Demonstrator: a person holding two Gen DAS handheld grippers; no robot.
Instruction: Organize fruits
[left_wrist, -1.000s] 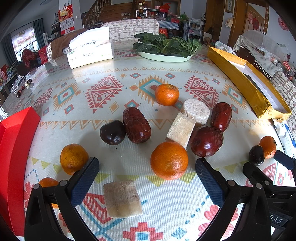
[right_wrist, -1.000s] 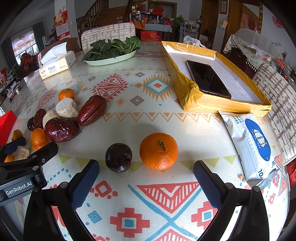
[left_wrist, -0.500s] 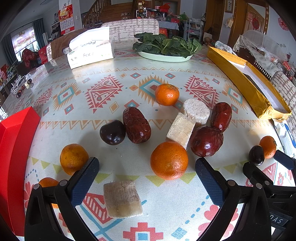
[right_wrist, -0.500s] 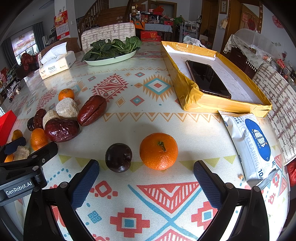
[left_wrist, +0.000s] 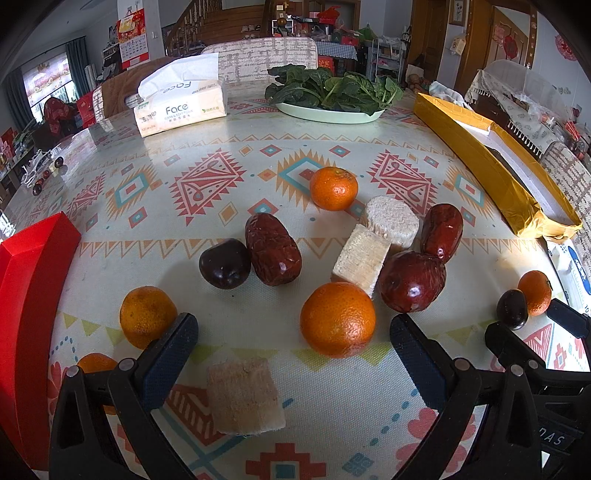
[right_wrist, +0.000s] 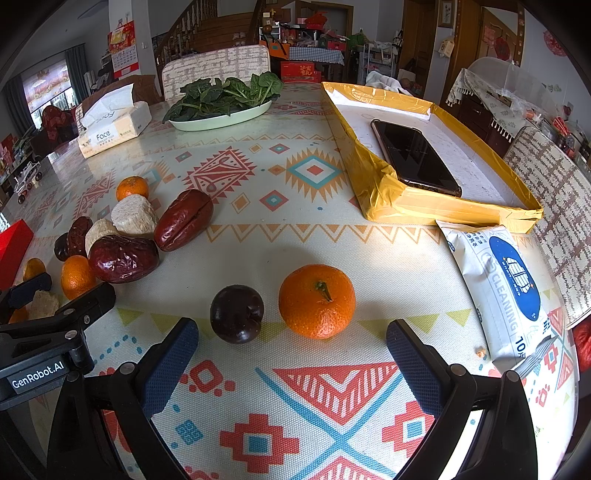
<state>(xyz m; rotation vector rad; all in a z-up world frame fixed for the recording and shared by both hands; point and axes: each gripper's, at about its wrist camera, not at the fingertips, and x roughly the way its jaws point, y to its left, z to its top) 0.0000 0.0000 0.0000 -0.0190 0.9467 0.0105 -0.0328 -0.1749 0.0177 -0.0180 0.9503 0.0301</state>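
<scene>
Fruits lie scattered on the patterned tablecloth. In the left wrist view my left gripper (left_wrist: 291, 354) is open and empty; an orange (left_wrist: 337, 319) and a beige cake block (left_wrist: 243, 396) lie between its fingers. Beyond are a dark plum (left_wrist: 224, 263), red dates (left_wrist: 272, 248), (left_wrist: 412, 280), (left_wrist: 442, 232), more oranges (left_wrist: 147, 316), (left_wrist: 333, 187) and beige cakes (left_wrist: 361, 259), (left_wrist: 392, 220). In the right wrist view my right gripper (right_wrist: 291, 352) is open and empty, just behind a dark plum (right_wrist: 237, 313) and an orange (right_wrist: 317, 300).
A red box (left_wrist: 29, 288) stands at the left edge. A yellow tray (right_wrist: 380, 184) holding a phone (right_wrist: 413, 157) sits at the right, with a wipes pack (right_wrist: 502, 288) in front. A tissue box (left_wrist: 181, 105) and a plate of greens (left_wrist: 328, 110) stand at the far side.
</scene>
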